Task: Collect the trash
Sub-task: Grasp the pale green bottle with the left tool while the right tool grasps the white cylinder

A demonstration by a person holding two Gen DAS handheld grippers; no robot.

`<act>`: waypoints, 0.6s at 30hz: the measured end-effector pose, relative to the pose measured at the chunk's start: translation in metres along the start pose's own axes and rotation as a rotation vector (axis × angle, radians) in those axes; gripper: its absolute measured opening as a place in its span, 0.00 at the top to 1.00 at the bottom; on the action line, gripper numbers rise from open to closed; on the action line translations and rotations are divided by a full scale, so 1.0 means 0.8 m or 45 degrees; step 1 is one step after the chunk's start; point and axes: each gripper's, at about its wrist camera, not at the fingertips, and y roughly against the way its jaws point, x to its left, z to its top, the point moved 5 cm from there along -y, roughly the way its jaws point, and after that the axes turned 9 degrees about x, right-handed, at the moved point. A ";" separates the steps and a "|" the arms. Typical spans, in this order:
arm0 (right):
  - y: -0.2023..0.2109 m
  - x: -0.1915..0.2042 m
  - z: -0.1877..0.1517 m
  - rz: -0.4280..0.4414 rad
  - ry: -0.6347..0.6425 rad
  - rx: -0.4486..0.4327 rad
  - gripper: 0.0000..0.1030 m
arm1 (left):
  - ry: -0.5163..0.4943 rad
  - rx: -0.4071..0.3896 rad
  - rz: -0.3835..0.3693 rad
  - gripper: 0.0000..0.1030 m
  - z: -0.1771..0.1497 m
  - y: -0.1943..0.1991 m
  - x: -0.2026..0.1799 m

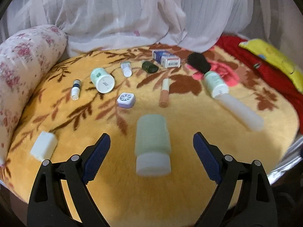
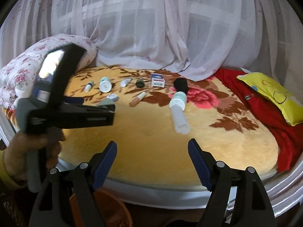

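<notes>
Left wrist view: left gripper (image 1: pixel 151 147) spread around green bottle (image 1: pixel 152 143) (untouched); right gripper (image 2: pixel 152 160) apart.

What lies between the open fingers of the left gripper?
In the left wrist view, a pale green bottle with a white cap lies on the yellow blanket, between the left gripper fingers, untouched by either.
</notes>
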 end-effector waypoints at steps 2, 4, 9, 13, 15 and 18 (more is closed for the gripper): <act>-0.003 -0.006 0.001 -0.007 -0.015 -0.002 0.26 | 0.004 0.030 0.009 0.17 0.002 -0.017 0.000; -0.008 -0.014 0.003 -0.022 -0.034 -0.004 0.26 | 0.005 0.076 -0.028 0.59 0.000 -0.032 0.002; -0.025 -0.033 0.012 -0.074 -0.051 -0.007 0.26 | 0.046 0.030 -0.121 0.60 -0.017 -0.005 0.015; -0.053 -0.047 0.032 -0.126 -0.053 -0.002 0.26 | 0.046 -0.006 -0.132 0.60 -0.035 0.028 0.023; -0.069 -0.051 0.041 -0.142 -0.049 0.007 0.26 | 0.059 -0.016 -0.138 0.60 -0.038 0.037 0.028; -0.107 -0.056 0.056 -0.172 -0.042 0.047 0.26 | 0.075 -0.020 -0.150 0.60 -0.045 0.049 0.036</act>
